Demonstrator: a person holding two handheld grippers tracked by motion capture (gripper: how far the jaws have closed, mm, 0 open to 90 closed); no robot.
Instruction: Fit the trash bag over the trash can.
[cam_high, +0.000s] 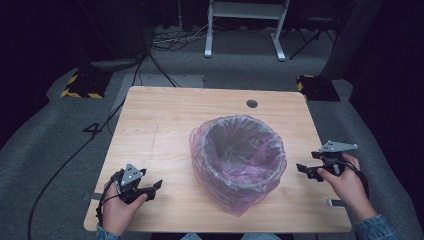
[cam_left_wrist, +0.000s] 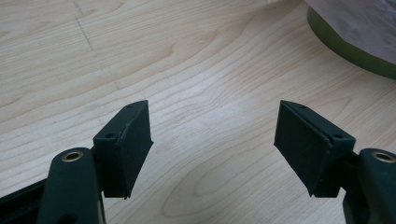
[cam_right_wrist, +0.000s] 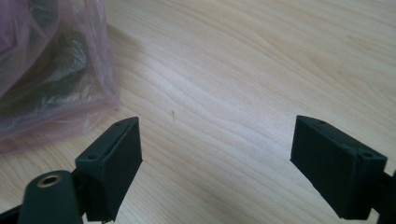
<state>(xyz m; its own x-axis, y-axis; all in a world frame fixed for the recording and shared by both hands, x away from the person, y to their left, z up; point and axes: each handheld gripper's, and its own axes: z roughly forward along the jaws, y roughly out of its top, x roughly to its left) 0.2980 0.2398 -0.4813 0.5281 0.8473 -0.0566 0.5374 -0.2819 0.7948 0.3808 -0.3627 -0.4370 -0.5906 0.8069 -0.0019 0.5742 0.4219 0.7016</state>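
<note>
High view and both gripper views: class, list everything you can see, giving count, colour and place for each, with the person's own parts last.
Bin: one, dark, table centre.
Bag: one, pink see-through, lining the bin and draped over its rim to the table.
Table: one, light wood, with a round hole near the far edge.
Cables: several, dark and white, on the grey floor behind the table.
Frame: one, white, far back on the floor.
Left gripper: one, black, left of the bin, jaws open, nothing between.
Right gripper: one, black, right of the bin, jaws open, nothing between.
Hands: two, holding the grippers.
</note>
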